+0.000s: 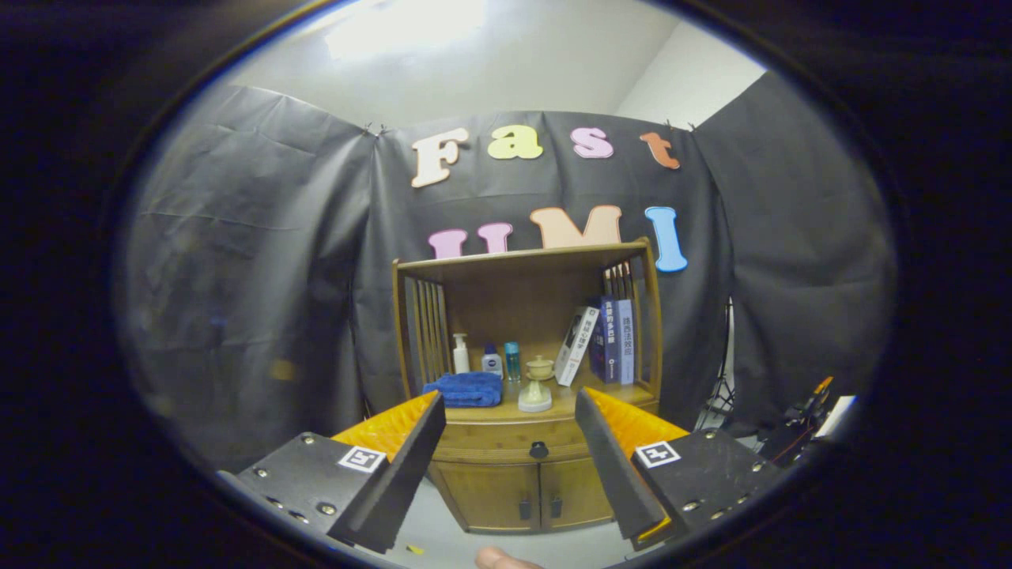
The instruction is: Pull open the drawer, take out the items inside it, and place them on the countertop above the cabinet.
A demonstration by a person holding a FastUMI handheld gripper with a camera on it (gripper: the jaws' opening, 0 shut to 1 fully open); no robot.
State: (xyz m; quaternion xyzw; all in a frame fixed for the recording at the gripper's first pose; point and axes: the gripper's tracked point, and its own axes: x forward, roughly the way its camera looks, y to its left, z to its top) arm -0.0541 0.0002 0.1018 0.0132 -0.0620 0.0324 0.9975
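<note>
wooden drawer [538,444] shut, apparently well beyond spread gripper [510,399].

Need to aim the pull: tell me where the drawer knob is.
In the gripper view, the knob sits mid-drawer, under the countertop, beyond the open gripper, above the two doors.

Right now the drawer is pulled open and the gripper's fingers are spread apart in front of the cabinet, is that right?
Not quite. In the gripper view the drawer is shut, its knob flush with the cabinet front. The rest holds: the gripper is open, fingers spread, short of the cabinet.
</note>
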